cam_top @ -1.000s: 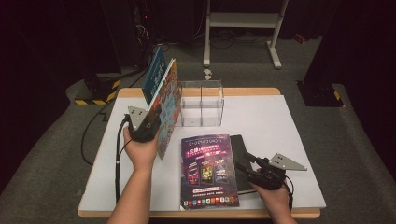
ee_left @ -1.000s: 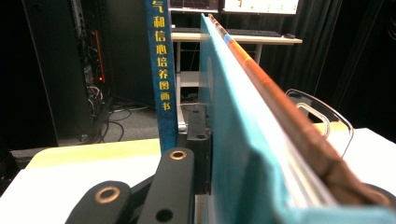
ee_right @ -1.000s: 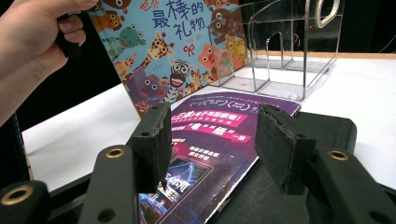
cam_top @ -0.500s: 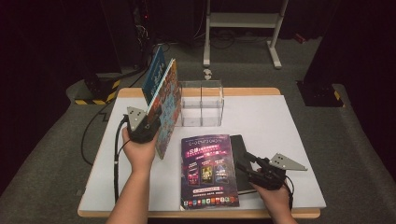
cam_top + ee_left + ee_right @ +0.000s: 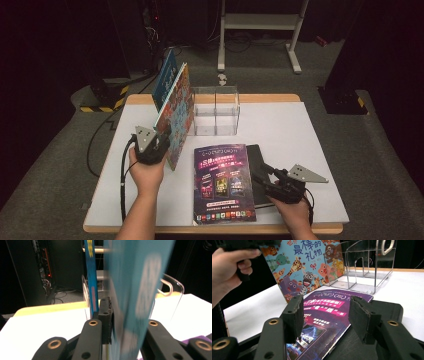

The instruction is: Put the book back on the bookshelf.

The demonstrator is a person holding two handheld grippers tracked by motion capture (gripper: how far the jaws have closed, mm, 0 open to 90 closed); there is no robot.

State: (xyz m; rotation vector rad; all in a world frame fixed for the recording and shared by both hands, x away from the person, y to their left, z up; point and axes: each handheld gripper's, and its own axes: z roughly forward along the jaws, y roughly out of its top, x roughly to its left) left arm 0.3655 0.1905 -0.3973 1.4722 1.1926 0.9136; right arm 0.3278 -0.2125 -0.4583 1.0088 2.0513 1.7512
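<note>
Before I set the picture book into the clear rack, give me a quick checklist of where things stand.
1. Grip: left gripper clamps the picture book near its lower edge: ok.
2. Book upright: it tilts, leaning toward the rack: not ok.
3. Clear rack slots free: both look vacant: ok.
4. Blue book behind the held one, contact between them: cannot tell.
5. Right gripper out of the way: it rests open over the black book beside the purple magazine, apart from the rack: ok.
</note>
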